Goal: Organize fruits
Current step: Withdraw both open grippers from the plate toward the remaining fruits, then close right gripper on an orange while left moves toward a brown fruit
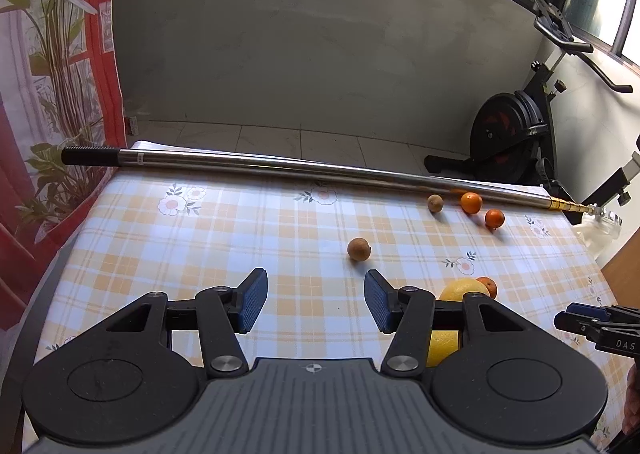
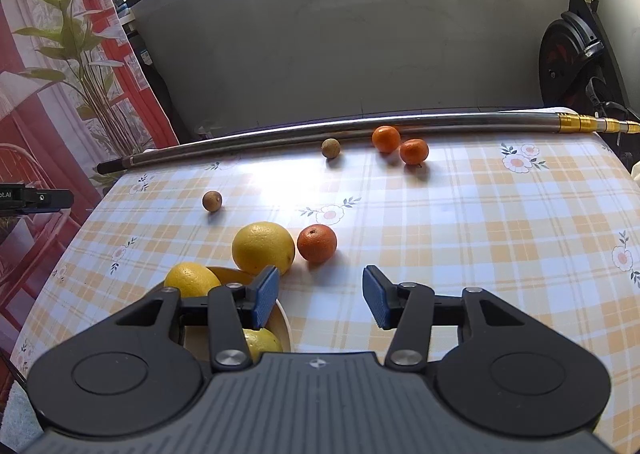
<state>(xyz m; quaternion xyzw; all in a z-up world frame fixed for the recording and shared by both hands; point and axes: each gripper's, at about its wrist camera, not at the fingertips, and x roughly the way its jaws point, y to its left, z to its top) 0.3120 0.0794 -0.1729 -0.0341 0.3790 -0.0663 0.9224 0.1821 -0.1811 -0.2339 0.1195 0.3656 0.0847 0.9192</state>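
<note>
Fruits scattered on checked worktop (image 2: 480, 222): large yellow citrus (image 2: 263, 247) touching bowl (image 2: 285, 324) rim, mandarin (image 2: 317, 243) just beside it; two lemons in bowl. Two mandarins, two brown fruits near metal pole (image 2: 360, 125). Left hand-held gripper (image 1: 316, 300) and right hand-held gripper (image 2: 320, 296) both spread wide, holding nothing.

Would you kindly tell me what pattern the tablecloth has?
Orange-and-white plaid with small flowers on the tablecloth, clearest in the right wrist view.

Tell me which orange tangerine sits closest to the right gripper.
The lone tangerine beside the big yellow fruit; the other two tangerines lie far back by the metal pole.
</note>
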